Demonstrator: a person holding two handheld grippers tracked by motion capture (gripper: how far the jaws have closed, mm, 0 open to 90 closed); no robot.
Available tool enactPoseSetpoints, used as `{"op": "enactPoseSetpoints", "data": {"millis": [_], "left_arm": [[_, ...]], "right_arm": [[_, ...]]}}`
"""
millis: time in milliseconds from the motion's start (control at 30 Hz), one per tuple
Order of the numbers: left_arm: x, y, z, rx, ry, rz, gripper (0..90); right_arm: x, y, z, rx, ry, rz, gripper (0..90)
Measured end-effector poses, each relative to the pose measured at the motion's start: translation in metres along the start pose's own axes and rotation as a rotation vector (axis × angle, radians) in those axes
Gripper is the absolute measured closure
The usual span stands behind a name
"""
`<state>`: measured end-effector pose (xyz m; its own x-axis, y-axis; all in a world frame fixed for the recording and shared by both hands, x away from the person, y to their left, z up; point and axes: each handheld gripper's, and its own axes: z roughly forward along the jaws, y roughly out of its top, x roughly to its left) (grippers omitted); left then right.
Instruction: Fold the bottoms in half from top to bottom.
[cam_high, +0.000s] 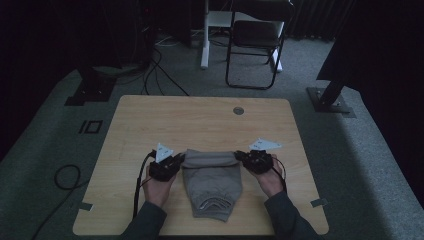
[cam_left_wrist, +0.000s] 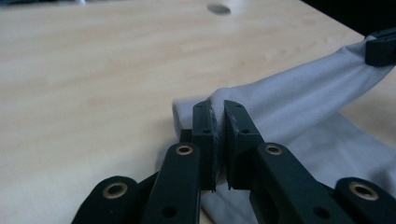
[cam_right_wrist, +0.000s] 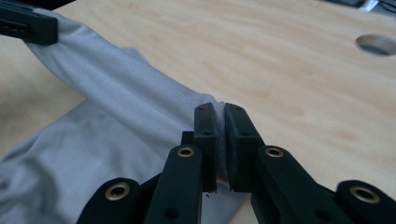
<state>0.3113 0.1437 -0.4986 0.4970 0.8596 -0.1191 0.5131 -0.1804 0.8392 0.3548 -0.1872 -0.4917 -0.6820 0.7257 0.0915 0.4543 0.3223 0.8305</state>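
1. the grey garment (cam_high: 212, 182) lies folded on the near middle of the wooden table (cam_high: 150, 120), its far edge lifted and stretched between the two grippers.
2. the left gripper (cam_high: 179, 161) has its jaws pinched tight on the garment's far left corner; in the left gripper view (cam_left_wrist: 219, 116) a thin ridge of cloth is squeezed between the pads.
3. the right gripper (cam_high: 240, 156) is clamped the same way on the far right corner; the right gripper view (cam_right_wrist: 219, 119) shows fabric bunched between the closed jaws.
4. each gripper carries a pale three-cornered plate, and a dark cable (cam_high: 137, 187) trails from the left one toward the near table edge.
5. nothing stands between the grippers and the cloth; the tabletop beyond the garment is bare wood apart from a round cable hole (cam_high: 238, 110) near the far edge.
6. small tape tabs sit at the near left (cam_high: 86, 206) and near right (cam_high: 318, 202) of the table.
7. the table stands on grey carpet in a dim room.
8. behind it are a dark folding chair (cam_high: 255, 45), a white leg of another desk (cam_high: 204, 40), loose cables (cam_high: 160, 75) on the floor, and two black stand bases, one at the left (cam_high: 90, 92), one at the right (cam_high: 330, 100).
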Motion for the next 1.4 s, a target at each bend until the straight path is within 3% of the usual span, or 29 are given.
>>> {"op": "enactPoseSetpoints", "data": {"millis": [200,333,433,633,767,1100,1400], "left_arm": [[-0.011,-0.032,-0.001,0.103,-0.015,0.008,84.4],[-0.014,-0.044,0.010,0.162,-0.006,0.012,84.5],[-0.016,-0.049,0.017,0.190,0.010,0.038,84.6],[-0.011,-0.043,0.026,0.193,0.027,0.035,84.7],[-0.005,-0.037,0.035,0.195,0.043,0.030,84.7],[0.014,-0.022,0.057,0.185,0.088,0.020,84.8],[0.030,-0.009,0.075,0.170,0.099,-0.009,84.9]], "right_arm": [[0.018,-0.029,-0.006,0.077,0.026,-0.032,84.1],[0.020,-0.045,0.002,0.134,0.032,-0.010,83.9],[0.021,-0.053,0.011,0.185,0.018,-0.016,84.0],[0.017,-0.050,0.021,0.190,-0.002,-0.031,83.8],[0.008,-0.044,0.030,0.180,-0.015,-0.011,83.7],[-0.008,-0.026,0.055,0.180,-0.053,-0.031,83.6],[-0.021,-0.014,0.071,0.175,-0.080,-0.029,83.7]]}}
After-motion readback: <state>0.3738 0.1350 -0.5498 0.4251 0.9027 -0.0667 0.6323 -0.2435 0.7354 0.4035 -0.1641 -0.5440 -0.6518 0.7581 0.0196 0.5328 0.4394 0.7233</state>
